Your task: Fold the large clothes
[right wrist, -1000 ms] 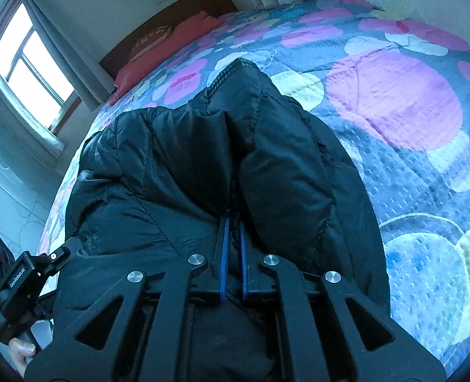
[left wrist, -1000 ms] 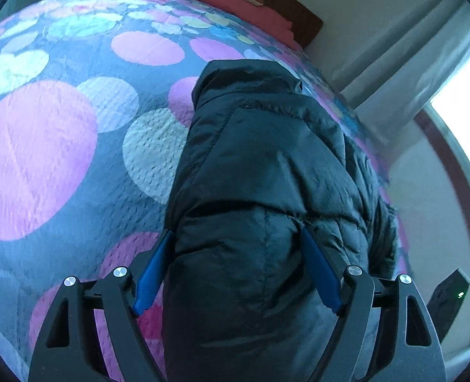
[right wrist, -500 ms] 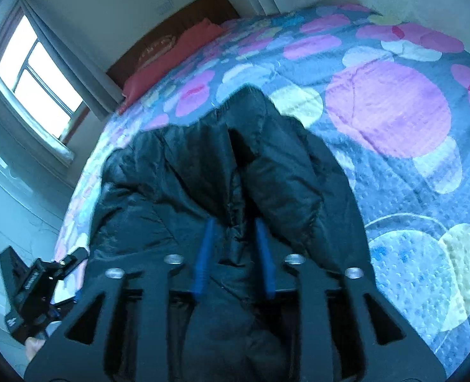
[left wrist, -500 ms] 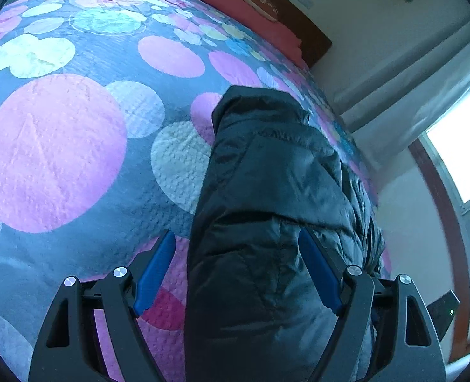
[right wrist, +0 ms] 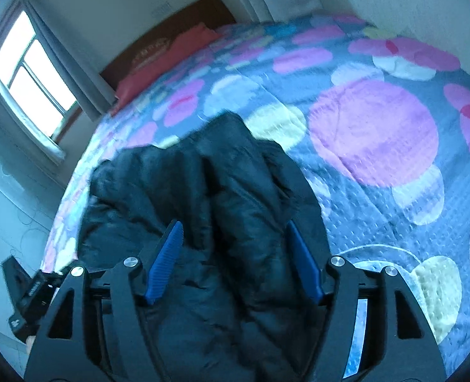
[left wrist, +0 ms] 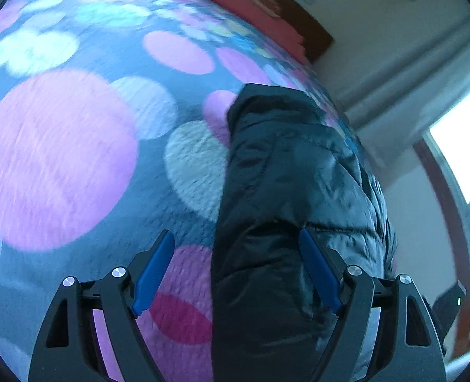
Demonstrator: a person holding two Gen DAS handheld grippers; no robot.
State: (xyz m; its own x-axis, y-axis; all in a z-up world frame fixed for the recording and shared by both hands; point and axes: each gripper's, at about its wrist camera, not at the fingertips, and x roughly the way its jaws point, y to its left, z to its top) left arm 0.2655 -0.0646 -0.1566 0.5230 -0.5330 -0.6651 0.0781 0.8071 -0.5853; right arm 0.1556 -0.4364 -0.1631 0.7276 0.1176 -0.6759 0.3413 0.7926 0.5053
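Note:
A black puffer jacket (left wrist: 292, 197) lies folded lengthwise on a bed with a spotted bedspread (left wrist: 60, 159). My left gripper (left wrist: 235, 234) is open above the jacket's near end. Its left pad (left wrist: 154, 267) hangs over the bedspread, clear of the fabric, and its right pad (left wrist: 319, 270) is beside a fold. In the right wrist view the jacket (right wrist: 235, 191) shows as two puffy folds. My right gripper (right wrist: 234, 224) is over them with its jaws opening, and neither pad presses on the fabric. The left gripper's body (right wrist: 28, 293) shows at the lower left there.
A red pillow (right wrist: 171, 54) and a brown headboard (right wrist: 203, 12) are at the bed's far end. A window (right wrist: 28, 73) with curtains is beyond the bed's side edge. Open bedspread (right wrist: 378, 133) lies on the jacket's other side.
The right gripper went from shut on a jacket fold to wide apart, letting it go, and drew back a little. The left gripper slid left, so its left pad is off the jacket.

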